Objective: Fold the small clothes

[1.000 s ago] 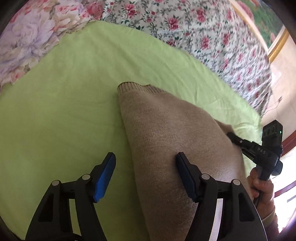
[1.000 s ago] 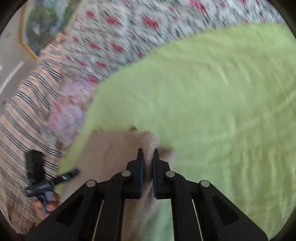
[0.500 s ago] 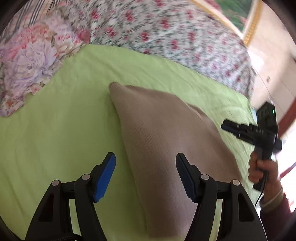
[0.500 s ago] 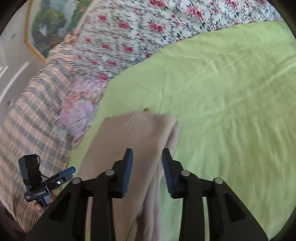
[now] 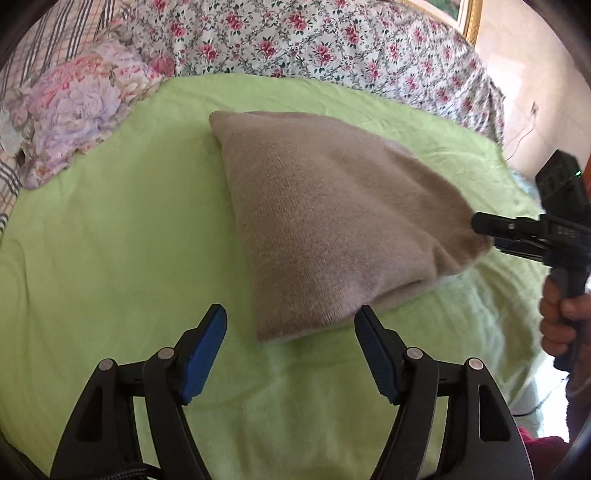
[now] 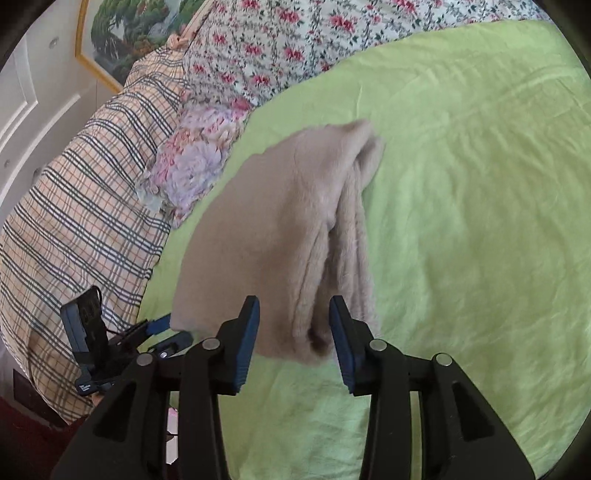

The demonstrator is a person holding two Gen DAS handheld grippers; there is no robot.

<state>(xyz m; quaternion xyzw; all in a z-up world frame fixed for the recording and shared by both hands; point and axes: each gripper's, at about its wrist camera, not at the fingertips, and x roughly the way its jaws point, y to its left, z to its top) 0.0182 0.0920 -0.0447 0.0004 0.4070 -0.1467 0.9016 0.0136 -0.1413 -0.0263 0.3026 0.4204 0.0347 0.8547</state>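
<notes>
A folded beige knit garment point(image 5: 328, 221) lies on the light green sheet point(image 5: 110, 236); it also shows in the right wrist view point(image 6: 280, 229), with stacked folded layers along its right edge. My left gripper point(image 5: 290, 321) is open and empty, just short of the garment's near corner. My right gripper point(image 6: 293, 314) is open and empty, its fingers either side of the garment's near end, above it. The right gripper shows in the left wrist view point(image 5: 491, 230) at the garment's right corner. The left gripper shows in the right wrist view point(image 6: 166, 330) at the garment's left corner.
A floral quilt point(image 5: 314, 40) and a pink-purple floral pillow point(image 5: 77, 107) lie beyond the green sheet. A plaid blanket point(image 6: 74, 221) lies on the left in the right wrist view. A framed picture point(image 6: 129, 29) hangs on the wall.
My right gripper was shut on the garment's edge, then opened and let it go. Both grippers have drawn back from the garment, which now lies folded on the sheet.
</notes>
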